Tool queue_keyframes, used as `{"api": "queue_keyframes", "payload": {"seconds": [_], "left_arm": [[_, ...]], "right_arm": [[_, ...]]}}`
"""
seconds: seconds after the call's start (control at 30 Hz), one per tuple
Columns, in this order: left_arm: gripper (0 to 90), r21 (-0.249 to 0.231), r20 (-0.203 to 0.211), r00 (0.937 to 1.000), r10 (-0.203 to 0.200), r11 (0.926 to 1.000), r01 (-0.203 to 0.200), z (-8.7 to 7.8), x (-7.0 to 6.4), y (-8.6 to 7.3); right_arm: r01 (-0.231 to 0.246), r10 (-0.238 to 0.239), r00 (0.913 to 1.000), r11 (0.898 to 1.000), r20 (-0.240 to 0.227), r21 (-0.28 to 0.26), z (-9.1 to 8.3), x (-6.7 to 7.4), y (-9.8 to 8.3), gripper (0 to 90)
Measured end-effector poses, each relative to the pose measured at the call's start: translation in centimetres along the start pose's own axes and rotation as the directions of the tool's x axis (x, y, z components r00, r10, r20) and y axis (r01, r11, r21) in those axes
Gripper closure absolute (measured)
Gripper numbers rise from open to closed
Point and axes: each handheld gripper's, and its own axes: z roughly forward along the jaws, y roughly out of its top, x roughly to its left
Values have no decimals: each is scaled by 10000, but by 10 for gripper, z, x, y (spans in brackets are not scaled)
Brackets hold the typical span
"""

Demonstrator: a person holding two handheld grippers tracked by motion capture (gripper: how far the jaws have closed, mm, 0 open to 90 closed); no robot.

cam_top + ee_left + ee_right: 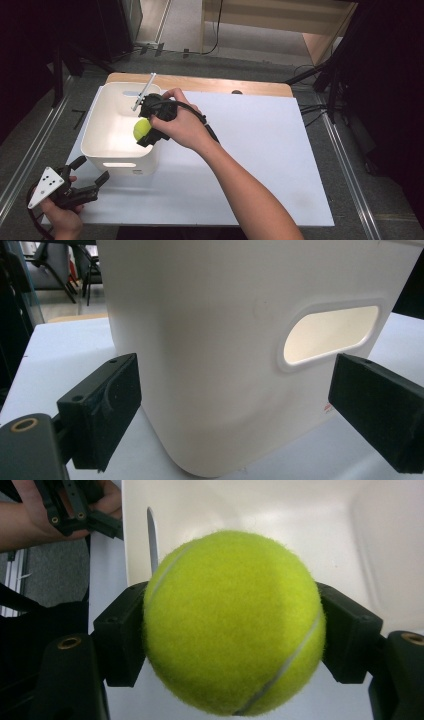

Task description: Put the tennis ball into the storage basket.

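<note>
- While I stood at the near edge of the bench (260, 165), my left hand-held gripper (82, 192) sat low at the near left corner, jaws spread wide and holding nothing.
- Its jaws pointed at the near wall of the white bin (210, 365), one pad to each side of the corner but not touching it, the handle slot (330, 335) just ahead.
- Farther in, my right hand-held gripper (150, 125) was clamped on the tennis ball (232, 622), a pad pressed on each side.
- The ball (142, 128) hung over the bin's open top, just inside its right rim (159, 131), above the floor of the bin.
- Judging from that, the bin lay straight below the ball, so the coming move looked like a short drop; my right hand was the one placed for it.
- At the far rim a thin grey rod (144, 91) leaned out of the bin.
</note>
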Motion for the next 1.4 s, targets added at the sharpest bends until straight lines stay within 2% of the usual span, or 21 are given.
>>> {"api": "queue_keyframes", "payload": {"seconds": [0.5,1.4], "left_arm": [[73,-47,23,10000,-30,10000,30,0,0,0],[73,-87,14,10000,-80,9999,80,0,1,0]], "right_arm": [[65,-64,10000,10000,-60,64,15,2,14,238],[120,-127,9999,9980,115,613,46,-2,8,238]]}}
